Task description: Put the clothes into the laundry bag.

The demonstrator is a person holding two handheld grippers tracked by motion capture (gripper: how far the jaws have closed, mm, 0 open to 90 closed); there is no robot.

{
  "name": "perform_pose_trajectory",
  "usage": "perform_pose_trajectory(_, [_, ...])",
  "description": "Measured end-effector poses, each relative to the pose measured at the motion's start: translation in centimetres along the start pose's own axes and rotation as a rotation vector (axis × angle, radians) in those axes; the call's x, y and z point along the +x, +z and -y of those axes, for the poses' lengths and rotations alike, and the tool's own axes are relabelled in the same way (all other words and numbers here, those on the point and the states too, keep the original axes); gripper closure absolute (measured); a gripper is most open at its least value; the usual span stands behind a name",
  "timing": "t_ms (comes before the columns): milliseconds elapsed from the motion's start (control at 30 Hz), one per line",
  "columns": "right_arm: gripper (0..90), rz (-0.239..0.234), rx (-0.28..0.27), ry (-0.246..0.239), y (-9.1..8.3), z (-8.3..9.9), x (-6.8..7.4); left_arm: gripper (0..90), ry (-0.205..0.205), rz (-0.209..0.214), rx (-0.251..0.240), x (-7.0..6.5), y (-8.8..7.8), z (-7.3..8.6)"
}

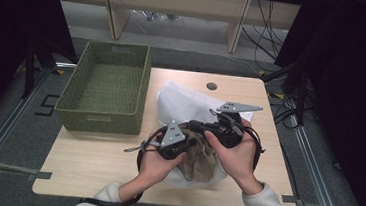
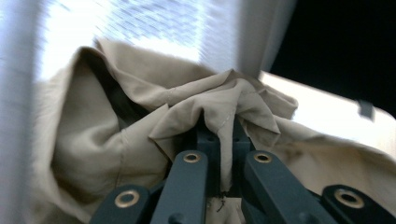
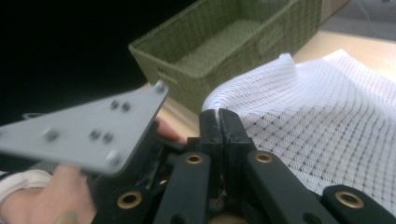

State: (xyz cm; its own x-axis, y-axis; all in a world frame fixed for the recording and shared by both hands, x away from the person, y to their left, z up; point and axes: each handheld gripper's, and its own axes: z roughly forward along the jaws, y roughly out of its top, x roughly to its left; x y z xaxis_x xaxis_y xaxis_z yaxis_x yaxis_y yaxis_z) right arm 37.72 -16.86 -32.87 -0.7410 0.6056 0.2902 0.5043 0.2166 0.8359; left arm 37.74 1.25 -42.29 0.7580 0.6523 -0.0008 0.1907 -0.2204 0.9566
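A tan cloth (image 1: pixel 201 162) lies half inside a white mesh bag (image 1: pixel 181 103) on the wooden table (image 1: pixel 90 160). My left gripper (image 1: pixel 191 144) is shut on a fold of the cloth; in the left gripper view the fabric (image 2: pixel 93 149) bunches over the closed jaws (image 2: pixel 224 140), with the mesh (image 2: pixel 140 23) behind. Just above and to the right, my right gripper (image 1: pixel 195 126) is shut at the bag's open edge. In the right gripper view its jaws (image 3: pixel 218 122) meet where the mesh (image 3: pixel 317 121) begins. The two grippers are close together.
A green woven basket (image 1: pixel 101 121) stands at the table's left, its wall (image 3: pixel 187 79) just beyond the bag. The left gripper's grey plate (image 3: pixel 84 130) and a hand sit near the right jaws. Floor cables and dark curtains flank the table.
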Motion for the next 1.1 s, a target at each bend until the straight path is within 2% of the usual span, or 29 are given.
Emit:
perform_pose_trajectory(67, [90.0, 0.007, -0.039, -0.001, -0.8, -0.4, 0.3, 88.6, 0.023, -0.039, -0.036, 0.4, -0.3, -1.2])
perform_pose_trajectory(100, [90.0, 0.007, -0.039, -0.001, -0.8, -0.4, 0.3, 88.6, 0.023, -0.039, -0.036, 0.4, -0.3, -1.2])
perform_pose_trajectory(133, [90.0, 0.005, -0.062, -0.015, -1.5, -0.7, 0.3, 88.5, 0.041, -0.076, -0.059, 0.9, -0.4, -2.0])
perform_pose_trajectory(167, [90.0, 0.004, -0.070, -0.012, -1.6, -0.8, 0.2, 88.5, 0.050, -0.090, -0.059, 1.0, -0.3, -2.2])
perform_pose_trajectory(233, [90.0, 0.011, -0.070, -0.009, -1.5, -0.7, -0.2, 88.4, 0.073, -0.102, -0.032, 1.0, 0.3, -1.7])
perform_pose_trajectory(267, [90.0, 0.018, -0.064, 0.020, -1.4, -0.6, -0.3, 88.4, 0.086, -0.110, -0.009, 1.0, 0.8, -1.2])
perform_pose_trajectory(300, [90.0, 0.018, -0.064, 0.020, -1.4, -0.6, -0.3, 88.4, 0.086, -0.110, -0.009, 1.0, 0.8, -1.2])
perform_pose_trajectory(333, [90.0, 0.018, -0.048, 0.029, -0.9, -0.4, -0.9, 88.3, 0.085, -0.113, 0.024, 1.1, 1.7, -0.1])
perform_pose_trajectory(367, [90.0, 0.020, -0.043, 0.029, -0.8, -0.4, -1.2, 88.3, 0.087, -0.119, 0.038, 1.2, 2.2, 0.6])
perform_pose_trajectory(400, [90.0, 0.030, -0.032, 0.036, -0.6, -0.2, -1.4, 88.2, 0.108, -0.130, 0.054, 1.3, 2.5, 1.0])
perform_pose_trajectory(467, [90.0, 0.032, -0.017, 0.054, -0.3, -0.1, -1.7, 88.1, 0.105, -0.132, 0.063, 1.5, 3.2, 1.5])
perform_pose_trajectory(500, [90.0, 0.056, -0.016, 0.032, -0.3, -0.1, -1.9, 88.1, 0.105, -0.140, 0.066, 1.6, 3.4, 1.7])
perform_pose_trajectory(533, [90.0, 0.046, -0.013, 0.057, -0.2, 0.0, -1.8, 88.0, 0.113, -0.151, 0.070, 1.7, 3.6, 1.8])
perform_pose_trajectory(567, [90.0, 0.046, -0.016, 0.042, -0.1, 0.0, -2.0, 87.9, 0.118, -0.151, 0.073, 1.8, 3.8, 1.8])
perform_pose_trajectory(600, [90.0, 0.056, -0.010, 0.058, -0.1, 0.0, -2.0, 87.8, 0.118, -0.151, 0.077, 1.8, 3.9, 1.9])
perform_pose_trajectory(667, [90.0, 0.058, -0.009, 0.046, 0.0, 0.1, -2.2, 87.7, 0.125, -0.160, 0.084, 1.9, 4.3, 2.0])
perform_pose_trajectory(700, [90.0, 0.074, 0.004, 0.047, 0.0, 0.2, -2.3, 87.6, 0.135, -0.162, 0.092, 1.9, 4.5, 2.1])
perform_pose_trajectory(733, [90.0, 0.068, 0.008, 0.054, 0.2, 0.2, -2.5, 87.4, 0.133, -0.161, 0.100, 1.9, 4.7, 2.3])
perform_pose_trajectory(767, [90.0, 0.103, 0.009, 0.033, 0.2, 0.3, -2.7, 87.3, 0.131, -0.160, 0.107, 2.0, 4.9, 2.5])
perform_pose_trajectory(833, [90.0, 0.109, 0.032, 0.062, 0.3, 0.5, -2.6, 87.2, 0.134, -0.163, 0.119, 2.2, 5.3, 2.8])
perform_pose_trajectory(867, [90.0, 0.095, 0.034, 0.071, 0.4, 0.5, -2.8, 87.1, 0.126, -0.162, 0.123, 2.3, 5.4, 2.9])
perform_pose_trajectory(900, [90.0, 0.115, 0.031, 0.049, 0.4, 0.5, -3.0, 87.0, 0.126, -0.162, 0.123, 2.3, 5.4, 2.9])
perform_pose_trajectory(933, [90.0, 0.097, 0.034, 0.065, 0.5, 0.5, -3.1, 86.9, 0.133, -0.170, 0.131, 2.5, 5.6, 3.1])
perform_pose_trajectory(967, [90.0, 0.113, 0.036, 0.059, 0.4, 0.5, -3.3, 86.8, 0.124, -0.167, 0.133, 2.6, 5.7, 3.2])
perform_pose_trajectory(1000, [90.0, 0.102, 0.032, 0.067, 0.6, 0.6, -3.3, 86.6, 0.124, -0.171, 0.135, 2.6, 5.8, 3.3])
perform_pose_trajectory(1033, [90.0, 0.120, 0.039, 0.060, 0.5, 0.6, -3.4, 86.2, 0.129, -0.170, 0.141, 2.7, 5.8, 3.3])
perform_pose_trajectory(1100, [90.0, 0.107, 0.041, 0.077, 0.6, 0.7, -3.4, 85.2, 0.120, -0.168, 0.142, 2.8, 5.8, 3.3])
